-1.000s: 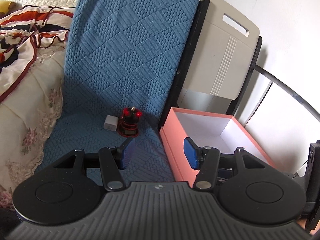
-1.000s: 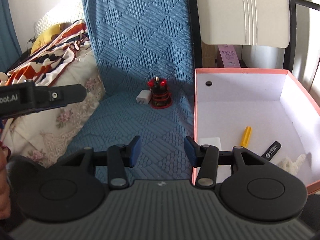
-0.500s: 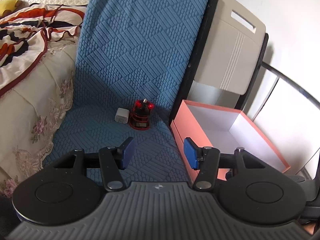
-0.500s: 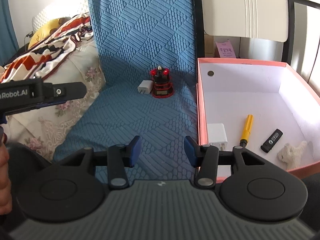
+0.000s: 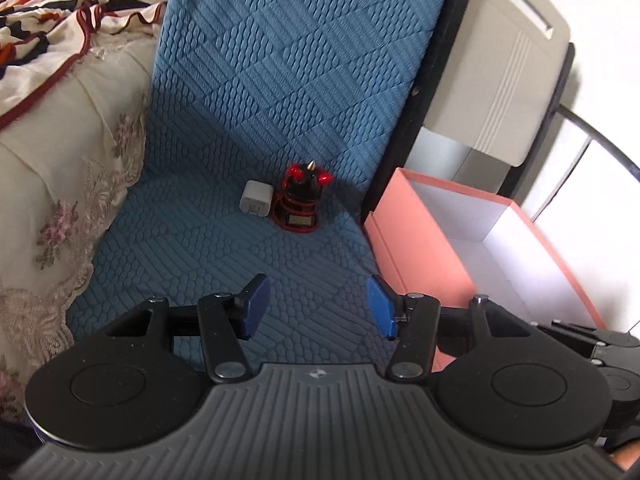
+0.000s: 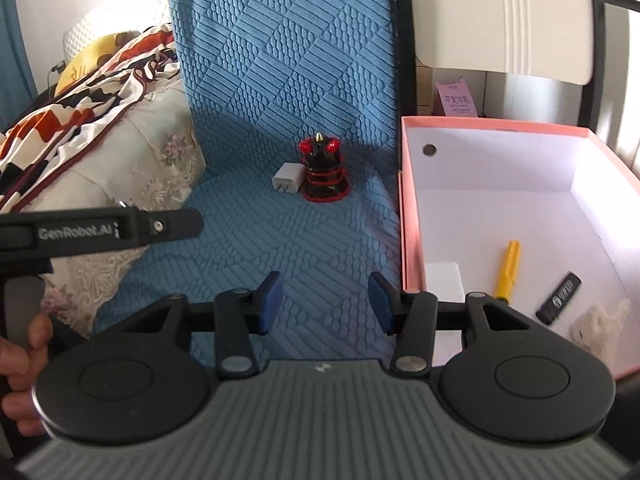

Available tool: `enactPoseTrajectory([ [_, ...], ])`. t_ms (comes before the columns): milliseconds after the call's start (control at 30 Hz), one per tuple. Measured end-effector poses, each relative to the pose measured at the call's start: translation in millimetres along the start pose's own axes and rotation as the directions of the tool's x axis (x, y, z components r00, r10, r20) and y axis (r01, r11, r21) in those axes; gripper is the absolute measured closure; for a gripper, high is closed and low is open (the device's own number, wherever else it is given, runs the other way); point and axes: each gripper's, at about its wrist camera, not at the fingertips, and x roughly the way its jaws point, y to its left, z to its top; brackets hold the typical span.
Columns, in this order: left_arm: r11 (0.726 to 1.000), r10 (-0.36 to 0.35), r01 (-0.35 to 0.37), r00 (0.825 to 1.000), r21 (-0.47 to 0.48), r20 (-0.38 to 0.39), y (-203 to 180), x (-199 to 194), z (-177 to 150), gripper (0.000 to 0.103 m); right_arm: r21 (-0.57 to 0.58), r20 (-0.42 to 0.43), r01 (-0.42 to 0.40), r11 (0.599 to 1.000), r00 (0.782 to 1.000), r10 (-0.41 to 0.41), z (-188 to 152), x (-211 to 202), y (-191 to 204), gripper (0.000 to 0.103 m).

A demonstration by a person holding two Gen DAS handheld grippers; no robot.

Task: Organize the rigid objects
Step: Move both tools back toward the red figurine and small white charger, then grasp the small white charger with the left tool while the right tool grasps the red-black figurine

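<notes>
A small black and red figurine (image 5: 301, 204) (image 6: 322, 174) stands at the back of the blue quilted mat (image 5: 240, 256) (image 6: 304, 248), with a white charger plug (image 5: 256, 204) (image 6: 287, 183) touching its left side. My left gripper (image 5: 318, 306) hovers open over the mat, well short of both, nothing between its pads. My right gripper (image 6: 325, 304) is open and empty too, beside the pink box (image 5: 416, 236) (image 6: 408, 216). Inside the box lie a yellow pen (image 6: 507, 270), a black USB stick (image 6: 559, 298), a white cube (image 6: 444, 286) and a white fluffy toy (image 6: 598, 322).
A cream floral bedspread (image 5: 60, 152) with a patterned blanket (image 6: 80, 92) rises left of the mat. A beige folded board (image 5: 496, 80) leans behind the box. A hand (image 6: 20, 380) holds the left gripper's body (image 6: 100, 230) at the right wrist view's left edge.
The left gripper has dropped and moved in toward the figurine and plug, which now look larger and more central. The right gripper has shifted slightly forward and down, showing more of the box's inside.
</notes>
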Motion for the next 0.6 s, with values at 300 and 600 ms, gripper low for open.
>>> enactPoseTrajectory([
  [300,0.999,0.051,-0.052,0.998,-0.005,-0.044,24.2,50.1,25.0,0.037,-0.007,0.015,-0.023,1.000,1.000,0.024,33.6,35.6,-2.1,0.053],
  [600,0.998,0.068,-0.068,0.995,-0.004,-0.078,42.7,97.5,57.2,0.037,0.007,0.006,-0.024,1.000,1.000,0.024,71.2,84.4,-15.0,0.053],
])
